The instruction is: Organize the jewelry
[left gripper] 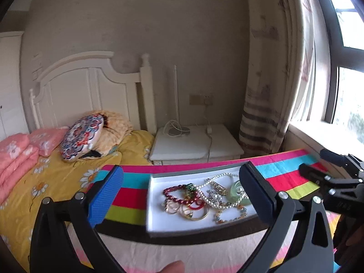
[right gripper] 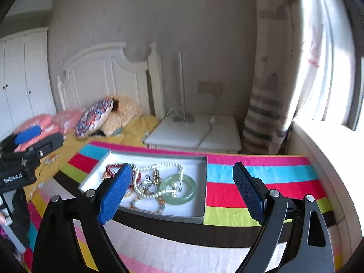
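Note:
A grey box with a white lining [left gripper: 159, 223] [right gripper: 202, 182] lies on a striped cloth. It holds tangled jewelry: a red bead bracelet [left gripper: 175, 193], a pearl necklace [left gripper: 218, 177] [right gripper: 159, 167], a pale green jade ring [left gripper: 236, 187] [right gripper: 179, 190], gold rings [left gripper: 193, 215] and a mixed stone bead bracelet [left gripper: 229, 216] [right gripper: 147, 204]. My left gripper [left gripper: 182, 195] is open and empty, held above and in front of the box. My right gripper [right gripper: 182, 193] is open and empty, in front of the box's right side. Each gripper shows at the other view's edge.
The striped cloth [left gripper: 284, 170] [right gripper: 261, 182] covers a table. Beyond it are a bed with a yellow sheet [left gripper: 56, 170], pillows, a white nightstand [left gripper: 195, 145] [right gripper: 193, 134], a curtain [left gripper: 268, 91] and a bright window sill [right gripper: 323, 141] at the right.

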